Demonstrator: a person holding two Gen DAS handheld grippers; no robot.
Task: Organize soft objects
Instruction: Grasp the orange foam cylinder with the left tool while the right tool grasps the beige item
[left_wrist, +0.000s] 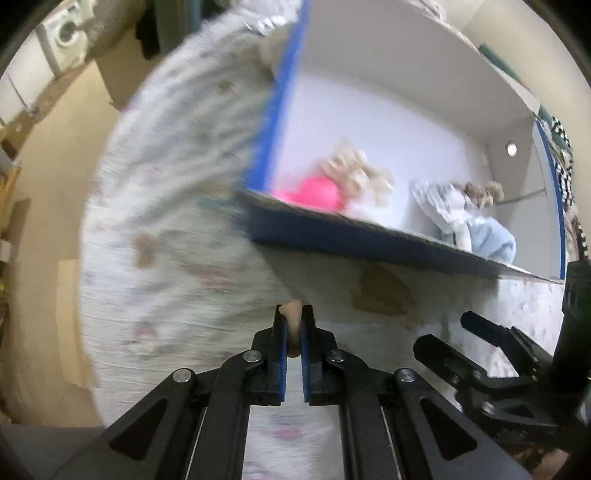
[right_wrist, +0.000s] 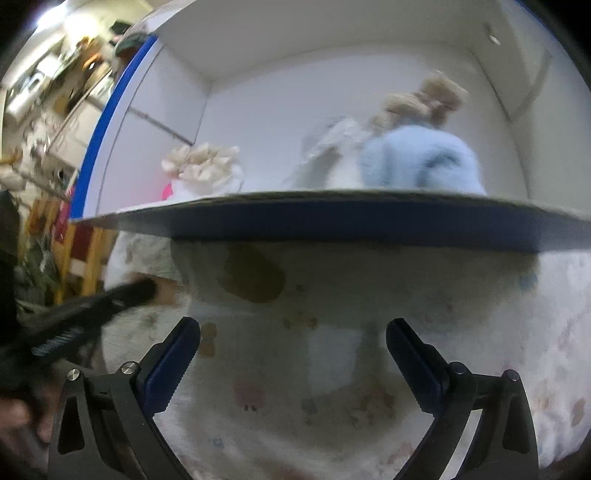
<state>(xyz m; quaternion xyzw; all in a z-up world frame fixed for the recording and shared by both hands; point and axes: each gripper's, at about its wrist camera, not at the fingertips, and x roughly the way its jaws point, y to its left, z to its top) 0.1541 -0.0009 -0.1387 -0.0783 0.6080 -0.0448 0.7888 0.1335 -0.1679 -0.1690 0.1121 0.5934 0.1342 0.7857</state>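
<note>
left gripper (left_wrist: 293, 325): matte black linkage arms with triangular cutouts, silver round screws at the pivots, flat blue pads on the inner finger faces. right gripper (right_wrist: 293, 354): same black frame and silver screws, blue pads with a serrated edge. white lettering on one black arm, unreadable.

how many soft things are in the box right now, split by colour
pink: 1, the pink toy
light blue: 1, the light blue plush
cream: 1, the cream plush by the pink one
tan: 1, the tan plush behind the blue one
white, crinkly: 1, the white bundle; blurred
total: 5
</note>
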